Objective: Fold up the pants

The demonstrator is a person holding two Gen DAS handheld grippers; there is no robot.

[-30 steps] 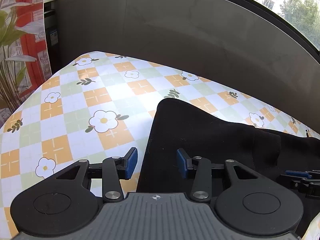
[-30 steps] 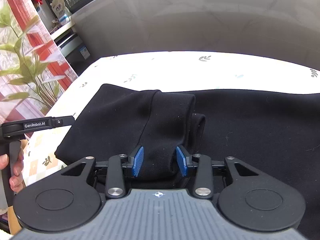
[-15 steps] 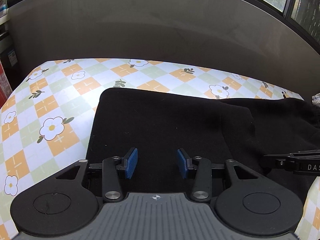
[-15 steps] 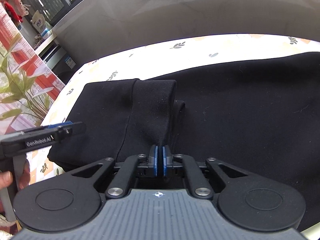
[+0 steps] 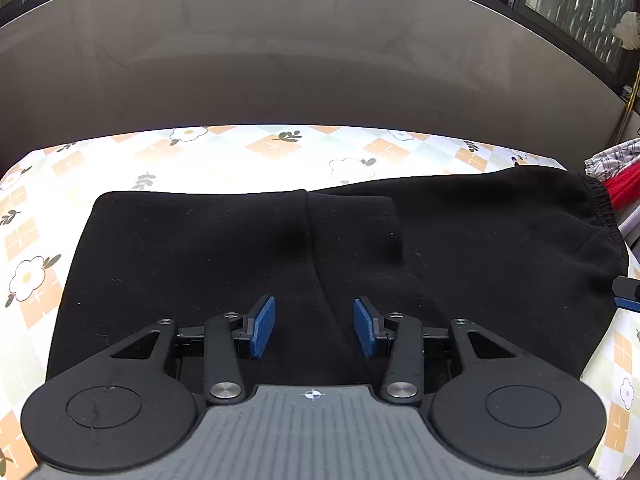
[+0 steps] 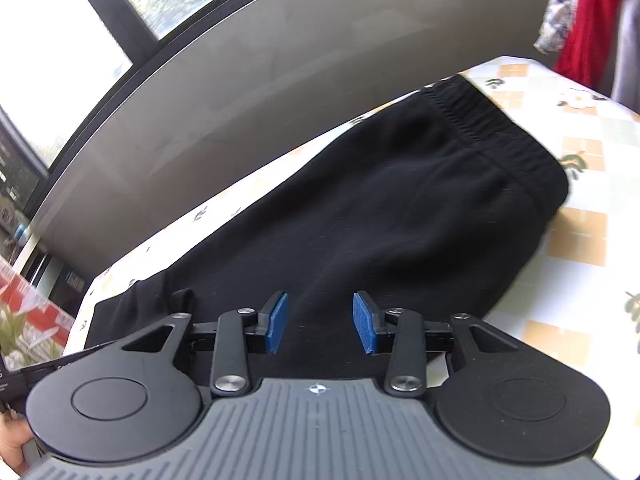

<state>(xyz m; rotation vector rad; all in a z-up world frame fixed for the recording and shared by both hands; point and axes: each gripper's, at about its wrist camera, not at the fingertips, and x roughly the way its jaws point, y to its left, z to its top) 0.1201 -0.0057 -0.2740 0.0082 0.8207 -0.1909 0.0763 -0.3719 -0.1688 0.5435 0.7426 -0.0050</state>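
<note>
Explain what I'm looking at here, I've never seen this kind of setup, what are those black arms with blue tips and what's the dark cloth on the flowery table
There is no robot here. A person holds a hand-held gripper in each hand, and each one carries a wide-angle camera looking forward along its two fingers. One picture comes from the left gripper, the other from the right gripper. The black arms are the fingers, and the blue tips are their rubbery pads.

The dark cloth is a pair of black pants lying on a table with a flowered checked tablecloth. One end is already folded over; the elastic waistband shows in the right view.

Nothing is held. The left gripper is open above the cloth, and the right gripper's jaws are opening with no fabric pinched between them. Some red and checked laundry lies at the table's far end.
</note>
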